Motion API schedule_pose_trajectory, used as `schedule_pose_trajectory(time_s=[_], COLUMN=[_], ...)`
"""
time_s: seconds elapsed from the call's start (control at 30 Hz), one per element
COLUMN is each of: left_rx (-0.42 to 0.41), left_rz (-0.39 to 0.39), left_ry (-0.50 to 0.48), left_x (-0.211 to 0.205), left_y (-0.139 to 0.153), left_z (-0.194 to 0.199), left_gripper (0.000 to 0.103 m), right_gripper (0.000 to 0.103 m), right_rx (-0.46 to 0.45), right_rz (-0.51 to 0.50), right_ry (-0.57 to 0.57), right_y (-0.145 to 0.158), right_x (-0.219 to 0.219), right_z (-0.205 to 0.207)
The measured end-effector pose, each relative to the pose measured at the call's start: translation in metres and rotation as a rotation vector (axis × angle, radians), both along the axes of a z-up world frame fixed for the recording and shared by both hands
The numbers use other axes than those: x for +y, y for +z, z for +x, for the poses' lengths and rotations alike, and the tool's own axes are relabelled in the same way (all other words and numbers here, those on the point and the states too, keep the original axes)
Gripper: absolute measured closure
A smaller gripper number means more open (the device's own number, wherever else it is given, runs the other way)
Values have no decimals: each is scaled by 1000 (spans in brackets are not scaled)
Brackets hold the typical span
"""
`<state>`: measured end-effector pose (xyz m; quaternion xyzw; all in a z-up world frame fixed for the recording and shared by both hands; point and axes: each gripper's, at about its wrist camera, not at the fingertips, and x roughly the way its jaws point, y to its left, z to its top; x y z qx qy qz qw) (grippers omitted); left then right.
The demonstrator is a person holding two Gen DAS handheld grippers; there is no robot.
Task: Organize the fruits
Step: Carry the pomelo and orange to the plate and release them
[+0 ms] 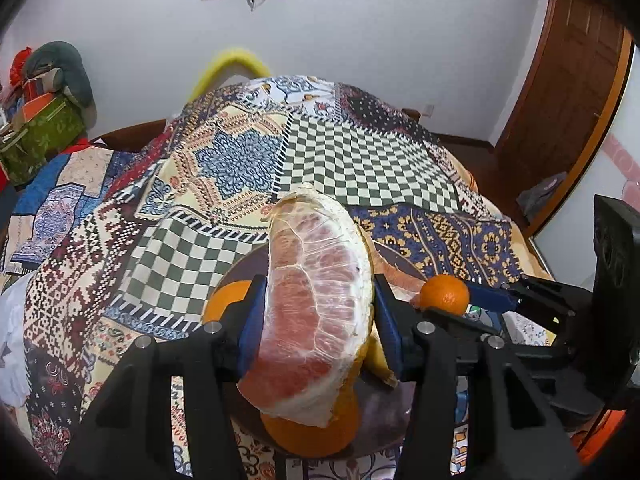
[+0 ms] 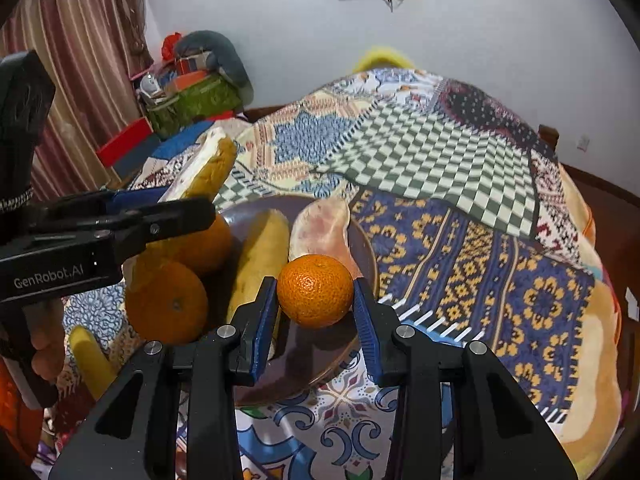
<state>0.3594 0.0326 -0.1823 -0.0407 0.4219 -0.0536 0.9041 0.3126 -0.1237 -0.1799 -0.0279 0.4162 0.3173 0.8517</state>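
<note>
On my left wrist view, the left hand-held gripper point(image 1: 318, 320) is clamped on a big pomelo wedge point(image 1: 316, 300), blue pads pressing both sides, pink flesh facing me. It hangs above the dark plate point(image 1: 384, 412), and an orange point(image 1: 316, 432) sits on the plate right under the wedge, with another orange point(image 1: 222, 304) peeking out behind the left pad. Off to the right I can see the right hand-held gripper point(image 1: 452, 300) pinching a small mandarin point(image 1: 445, 294). Everything sits over the patchwork quilt point(image 1: 320, 152) on the bed.

Switching to the right wrist view: my right hand-held gripper point(image 2: 316, 304) has the mandarin point(image 2: 315, 290) squeezed between its blue pads, just above the near part of the plate point(image 2: 304, 364). On the plate lie two oranges point(image 2: 168, 306), a long yellow peel strip point(image 2: 260, 260) and a pale pomelo piece point(image 2: 320, 226). The left hand-held gripper point(image 2: 188, 196) comes in from the left, gripping the wedge point(image 2: 204, 172) above the oranges.
</note>
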Motion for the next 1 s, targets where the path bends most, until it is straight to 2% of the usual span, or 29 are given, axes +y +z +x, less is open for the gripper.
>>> schedule_pose_trajectory(time_s=[0.4,0.6,0.7,1.0], left_rx=[33,18,9,-39], left_rz=[24,-6,-3,4], left_ry=[-14,-16,-12,3], left_x=[-7,-5,-3,3], left_y=[-15,-5,1,28], left_z=[10,6,1,-32], left_gripper=[52,51,51,51], right_gripper=[67,67,64,63], right_rx=[32,47,52,10], right_rz=[-20,-25,-22,-14], right_ry=[15,14,9,-2], right_y=[-10,-12,-11,12], right_x=[5,4,3,-4], right_z=[1,5,6,-12])
